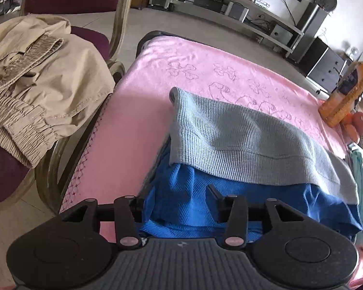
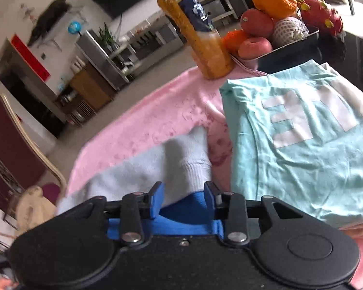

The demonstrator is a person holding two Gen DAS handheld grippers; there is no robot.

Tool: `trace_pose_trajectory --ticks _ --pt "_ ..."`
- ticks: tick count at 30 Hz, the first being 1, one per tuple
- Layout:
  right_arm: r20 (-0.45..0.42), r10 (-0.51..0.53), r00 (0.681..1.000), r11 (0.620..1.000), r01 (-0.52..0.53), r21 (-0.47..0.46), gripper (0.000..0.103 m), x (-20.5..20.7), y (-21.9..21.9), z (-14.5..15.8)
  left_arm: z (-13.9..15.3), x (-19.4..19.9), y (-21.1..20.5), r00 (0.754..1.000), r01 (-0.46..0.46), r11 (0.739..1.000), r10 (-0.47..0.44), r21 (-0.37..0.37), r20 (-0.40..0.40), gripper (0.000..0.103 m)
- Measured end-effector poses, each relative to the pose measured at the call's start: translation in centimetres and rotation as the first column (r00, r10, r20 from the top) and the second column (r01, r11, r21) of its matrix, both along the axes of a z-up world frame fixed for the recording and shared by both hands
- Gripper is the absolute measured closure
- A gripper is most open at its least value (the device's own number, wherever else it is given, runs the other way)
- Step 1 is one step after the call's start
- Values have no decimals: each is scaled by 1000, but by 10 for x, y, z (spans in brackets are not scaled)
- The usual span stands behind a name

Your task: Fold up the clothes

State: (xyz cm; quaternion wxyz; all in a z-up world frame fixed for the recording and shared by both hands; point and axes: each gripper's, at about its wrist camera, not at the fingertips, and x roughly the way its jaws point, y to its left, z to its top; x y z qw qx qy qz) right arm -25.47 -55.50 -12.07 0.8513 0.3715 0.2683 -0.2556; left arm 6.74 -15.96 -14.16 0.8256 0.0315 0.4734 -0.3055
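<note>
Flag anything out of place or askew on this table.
The beige shorts lie crumpled and unfolded on the chair beside the table. The juice bottle and fruit tray crowd the folding area, close to the teal shirt. No spill or damage shows.

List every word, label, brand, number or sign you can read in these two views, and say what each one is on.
"E" and part of a second white block letter, cut off by a fold: on the folded mint T-shirt.
Dark label on the orange juice bottle: print too blurred to read.
Red signs on the wall: no legible characters.
Small emblem on the left gripper body: a mark, not text.
Nothing readable on the grey knit, blue garment or pink cloth.
</note>
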Motion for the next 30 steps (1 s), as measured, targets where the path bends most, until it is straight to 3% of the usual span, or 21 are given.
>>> trace_pose_trajectory --ticks 5,10,14,16,17,20,24,26,28,30 --pt "-74 -45 996 999 46 10 65 0 -6 -10 -4 -1 -6 1000 15 999 -16 33 10 58" --pt "-83 -60 995 989 71 127 67 -4 -14 -23 -9 -4 -12 999 30 995 -32 91 28 59" --pt "-126 -26 992 986 46 161 67 6 -13 -32 -15 -7 -21 996 48 985 -60 165 66 63" --pt "-158 -18 987 987 43 155 67 13 -12 -36 -19 -10 -27 991 56 976 -80 211 106 71" --pt "-173 -11 985 989 37 144 70 17 -10 -37 -19 -13 -29 987 62 971 -93 230 130 76" --pt "-195 26 980 998 -12 69 95 26 3 -32 -16 -20 -30 977 75 968 -120 241 178 93" --pt "-180 42 983 995 -58 -82 96 29 22 -16 1 -19 -16 978 49 989 -76 143 193 96" --pt "-170 16 985 998 -25 -50 96 24 16 -17 13 -7 2 992 18 1000 -19 6 126 97" --pt "-161 -10 987 1000 7 -18 96 19 9 -18 22 5 19 998 -25 993 31 -116 51 97" --pt "-152 -37 988 999 39 14 96 14 3 -19 17 17 27 997 -76 990 76 -120 -4 97"
